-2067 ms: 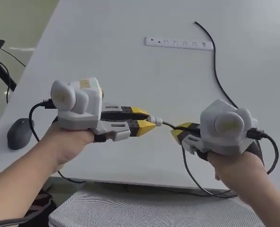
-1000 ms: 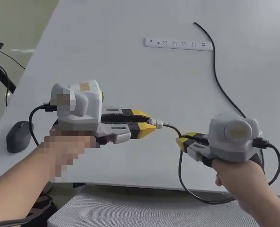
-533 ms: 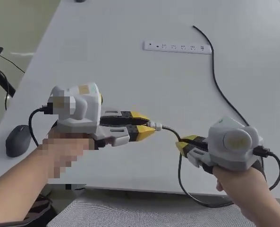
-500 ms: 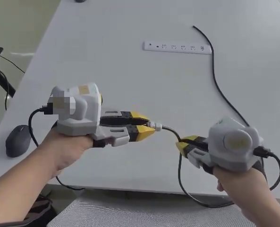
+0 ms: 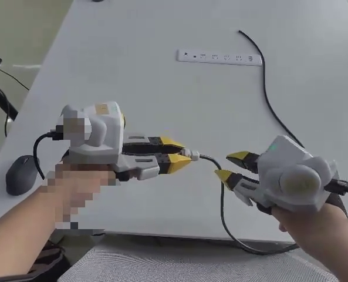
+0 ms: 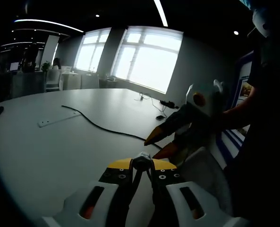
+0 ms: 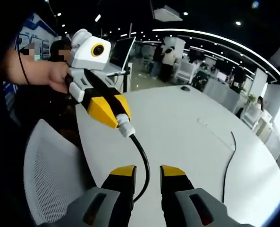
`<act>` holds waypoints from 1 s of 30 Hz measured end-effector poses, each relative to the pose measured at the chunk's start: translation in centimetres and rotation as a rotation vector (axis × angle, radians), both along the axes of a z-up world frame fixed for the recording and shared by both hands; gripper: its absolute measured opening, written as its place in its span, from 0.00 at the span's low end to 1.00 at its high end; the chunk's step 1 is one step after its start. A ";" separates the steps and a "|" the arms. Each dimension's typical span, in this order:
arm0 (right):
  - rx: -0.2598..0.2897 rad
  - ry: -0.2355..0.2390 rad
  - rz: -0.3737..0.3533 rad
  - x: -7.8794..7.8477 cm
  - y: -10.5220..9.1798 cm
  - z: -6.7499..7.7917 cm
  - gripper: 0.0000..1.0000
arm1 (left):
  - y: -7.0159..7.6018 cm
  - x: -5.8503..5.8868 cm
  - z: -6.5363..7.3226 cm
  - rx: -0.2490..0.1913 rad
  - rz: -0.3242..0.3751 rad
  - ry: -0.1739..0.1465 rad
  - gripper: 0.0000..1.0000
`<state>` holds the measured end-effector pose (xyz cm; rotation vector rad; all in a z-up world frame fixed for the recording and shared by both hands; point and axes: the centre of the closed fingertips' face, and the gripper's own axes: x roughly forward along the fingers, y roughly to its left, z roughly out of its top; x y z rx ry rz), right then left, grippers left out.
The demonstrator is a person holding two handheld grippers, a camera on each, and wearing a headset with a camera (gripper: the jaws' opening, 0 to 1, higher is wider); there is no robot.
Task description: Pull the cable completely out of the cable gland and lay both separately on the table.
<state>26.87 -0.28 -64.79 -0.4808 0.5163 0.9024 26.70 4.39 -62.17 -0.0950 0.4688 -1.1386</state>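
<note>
Over the white table (image 5: 162, 88), near its front edge: clamps the cable gland (image 5: 192, 154) in the left gripper (image 5: 185, 157); holds the right gripper (image 5: 225, 165) parted around the black cable (image 5: 222, 205) (one end seated in the gland), no grip.

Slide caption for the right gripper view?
Left gripper holds the cable gland; its black cable passes through the open right gripper.
</note>
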 end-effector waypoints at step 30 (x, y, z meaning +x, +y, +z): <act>-0.160 -0.171 0.228 0.4 3.4 0.5 0.01 | -0.3 0.3 0.0 -0.005 0.004 0.002 0.15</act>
